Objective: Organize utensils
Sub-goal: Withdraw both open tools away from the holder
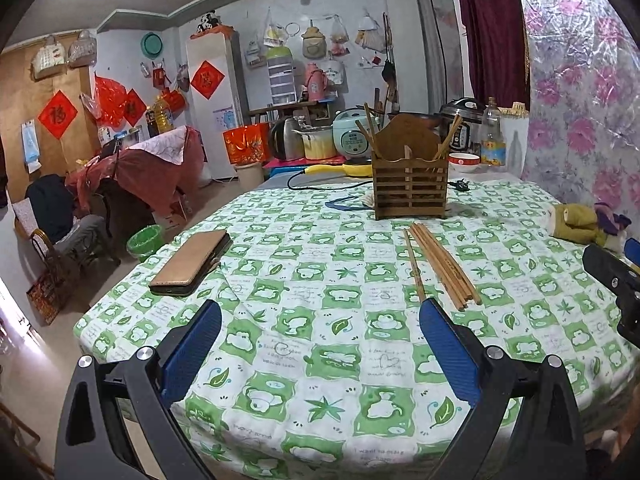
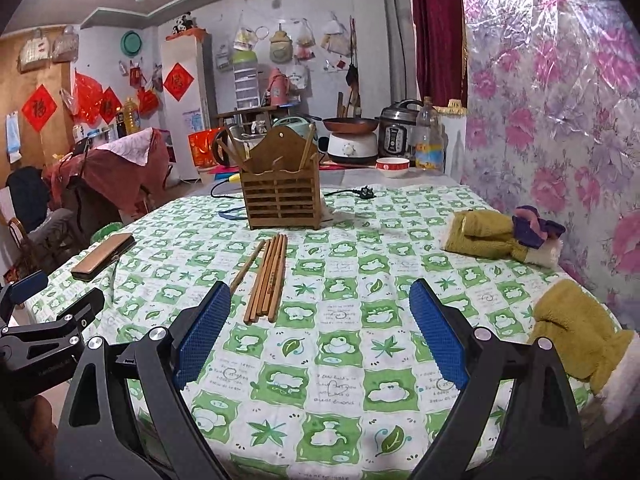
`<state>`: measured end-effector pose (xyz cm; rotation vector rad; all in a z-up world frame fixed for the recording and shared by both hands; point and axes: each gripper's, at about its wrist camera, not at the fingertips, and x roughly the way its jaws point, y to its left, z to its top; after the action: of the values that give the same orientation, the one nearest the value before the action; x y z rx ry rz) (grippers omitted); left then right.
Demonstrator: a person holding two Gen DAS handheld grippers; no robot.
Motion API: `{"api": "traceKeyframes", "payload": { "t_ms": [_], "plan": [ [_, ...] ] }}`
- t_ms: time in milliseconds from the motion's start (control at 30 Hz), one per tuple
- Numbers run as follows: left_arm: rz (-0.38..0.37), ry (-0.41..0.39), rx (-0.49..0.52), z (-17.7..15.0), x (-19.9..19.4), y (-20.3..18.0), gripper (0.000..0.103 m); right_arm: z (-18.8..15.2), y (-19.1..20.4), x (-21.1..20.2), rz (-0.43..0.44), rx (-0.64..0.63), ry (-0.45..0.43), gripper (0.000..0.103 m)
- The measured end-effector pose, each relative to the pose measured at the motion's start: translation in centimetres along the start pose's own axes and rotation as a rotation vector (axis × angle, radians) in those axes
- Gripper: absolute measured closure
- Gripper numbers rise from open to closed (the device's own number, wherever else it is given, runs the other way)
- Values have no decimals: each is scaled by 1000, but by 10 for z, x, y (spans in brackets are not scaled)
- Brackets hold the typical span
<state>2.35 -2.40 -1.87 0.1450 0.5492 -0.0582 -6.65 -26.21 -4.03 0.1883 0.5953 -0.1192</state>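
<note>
Several chopsticks (image 2: 267,280) flat on tablecloth (image 2: 344,360) | ahead of both fingers, untouched | left gripper (image 1: 320,344) apart | right gripper (image 2: 320,328) apart

A brown phone case (image 1: 191,261) lies flat near the left edge of the counter (image 1: 320,360), on its green-and-white checked cloth. Olive plush mittens (image 2: 486,236) sit by the floral wall covering (image 2: 560,120). Behind them stand a plastic bottle (image 1: 493,134), a red-and-white bowl (image 1: 464,161), a pressure cooker (image 2: 394,128) and a frying pan (image 2: 350,123). A black plug (image 2: 365,193) rests on the cloth.
</note>
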Motion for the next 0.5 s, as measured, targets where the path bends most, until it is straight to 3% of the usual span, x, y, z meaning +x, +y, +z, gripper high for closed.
{"api": "traceKeyframes", "payload": {
  "t_ms": [500],
  "plan": [
    [2,5,4,-2,1,-3,6,-2,-5,4,3,19,23,15]
  ]
}}
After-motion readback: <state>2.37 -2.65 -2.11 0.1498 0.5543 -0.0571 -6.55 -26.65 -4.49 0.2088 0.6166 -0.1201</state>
